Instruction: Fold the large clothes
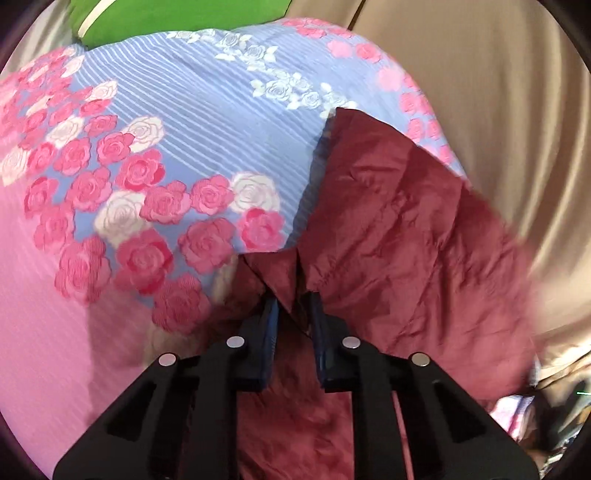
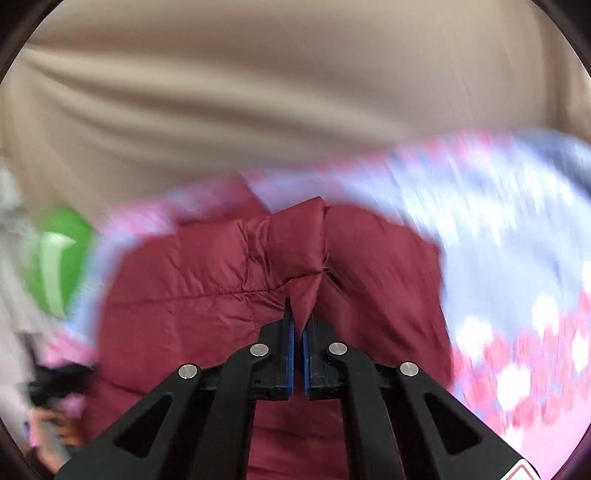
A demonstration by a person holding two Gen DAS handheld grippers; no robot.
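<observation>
Both wrist cameras look steeply down along their claws, close above the maroon quilted jacket [image 1: 406, 229] on the floral bedsheet [image 1: 155, 147], which both views share.

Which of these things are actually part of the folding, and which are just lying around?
Part of the job:
- maroon quilted garment
- left tongs, shut on its fabric
- right tongs, likewise

Just lying about:
- rose-patterned bedspread
- green cushion
- beige curtain

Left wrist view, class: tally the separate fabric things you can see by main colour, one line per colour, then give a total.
Maroon: 1, the quilted maroon garment, a fold of it pinched in the left gripper
Blue and pink floral: 1, the bedspread
Green: 1, the green cushion
Beige: 1, the beige curtain
Total: 4
</observation>
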